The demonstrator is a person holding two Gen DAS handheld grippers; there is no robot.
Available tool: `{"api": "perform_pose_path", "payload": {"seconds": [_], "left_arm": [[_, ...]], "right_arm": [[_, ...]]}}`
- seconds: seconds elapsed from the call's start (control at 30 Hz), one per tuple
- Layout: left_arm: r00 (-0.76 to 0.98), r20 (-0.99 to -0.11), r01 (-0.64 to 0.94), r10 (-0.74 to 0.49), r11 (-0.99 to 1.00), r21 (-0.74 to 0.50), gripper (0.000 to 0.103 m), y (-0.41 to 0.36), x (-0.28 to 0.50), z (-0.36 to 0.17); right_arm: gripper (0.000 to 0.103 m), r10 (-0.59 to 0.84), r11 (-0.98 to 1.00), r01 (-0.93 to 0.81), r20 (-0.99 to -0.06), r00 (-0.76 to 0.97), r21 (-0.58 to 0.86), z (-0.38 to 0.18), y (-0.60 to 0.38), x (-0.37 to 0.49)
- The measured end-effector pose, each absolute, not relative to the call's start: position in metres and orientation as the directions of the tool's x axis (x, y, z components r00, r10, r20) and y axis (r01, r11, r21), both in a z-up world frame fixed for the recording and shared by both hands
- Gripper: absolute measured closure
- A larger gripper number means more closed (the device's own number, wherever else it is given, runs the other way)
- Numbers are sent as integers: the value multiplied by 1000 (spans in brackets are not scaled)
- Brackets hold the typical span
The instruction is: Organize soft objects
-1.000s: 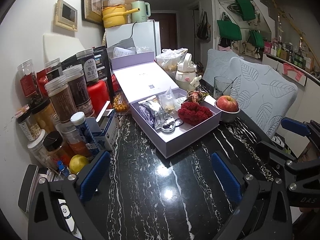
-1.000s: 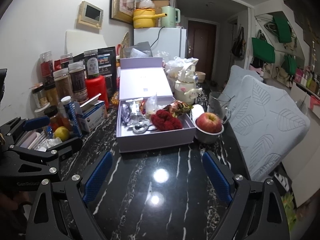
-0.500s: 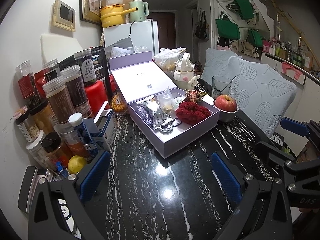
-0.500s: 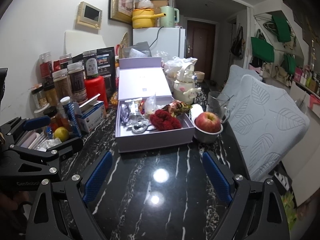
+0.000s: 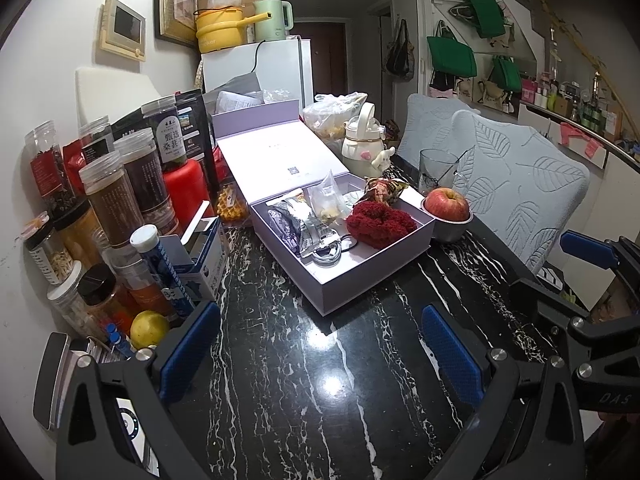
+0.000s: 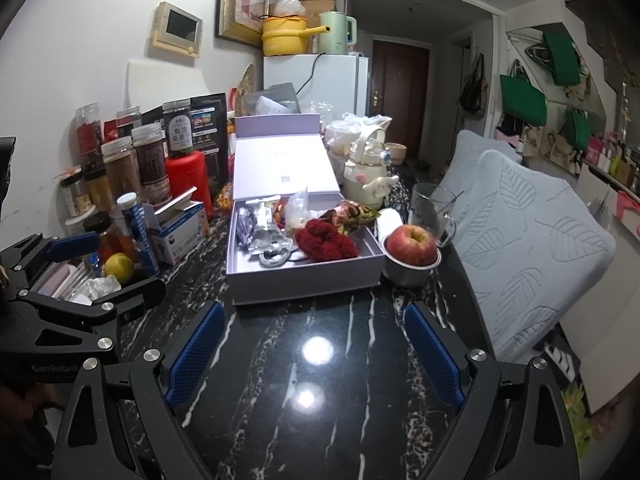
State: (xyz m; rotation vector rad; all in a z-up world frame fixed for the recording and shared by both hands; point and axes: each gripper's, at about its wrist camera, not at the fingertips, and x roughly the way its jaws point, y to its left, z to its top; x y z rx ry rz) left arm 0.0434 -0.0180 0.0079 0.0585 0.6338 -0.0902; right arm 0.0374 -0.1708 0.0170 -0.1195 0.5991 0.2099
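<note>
A lilac box [image 5: 372, 270] [image 6: 304, 280] with its lid [image 5: 280, 158] propped open stands mid-table. Inside lie a dark red scrunchie [image 5: 378, 222] [image 6: 326, 242], silver snack packets [image 5: 304, 228] [image 6: 260, 232], a clear pouch [image 5: 326, 200] and a black hair tie [image 5: 350, 242]. My left gripper [image 5: 320, 344] hovers open over the black marble table [image 5: 304, 400], short of the box, with nothing between its blue pads. My right gripper [image 6: 312, 344] is likewise open and empty in front of the box. Each gripper shows at the edge of the other's view.
Jars and bottles [image 5: 116, 200] crowd the left wall side, with a lemon [image 5: 149, 328] and a small blue carton [image 5: 204, 256]. An apple in a metal bowl [image 5: 447, 210] [image 6: 412, 248], a glass mug [image 6: 432, 204] and a cream kettle [image 5: 362, 144] stand right of the box. Cushioned chairs [image 6: 532, 252] line the right edge.
</note>
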Motion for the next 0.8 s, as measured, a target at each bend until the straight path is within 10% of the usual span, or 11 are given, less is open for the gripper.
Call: {"api": "perform_pose_path", "payload": {"seconds": [0.8], "left_arm": [[802, -591, 129, -88, 991, 27, 0, -24, 42, 10]], "right_arm": [[11, 142, 977, -207, -570, 809, -52, 18, -180, 35]]}}
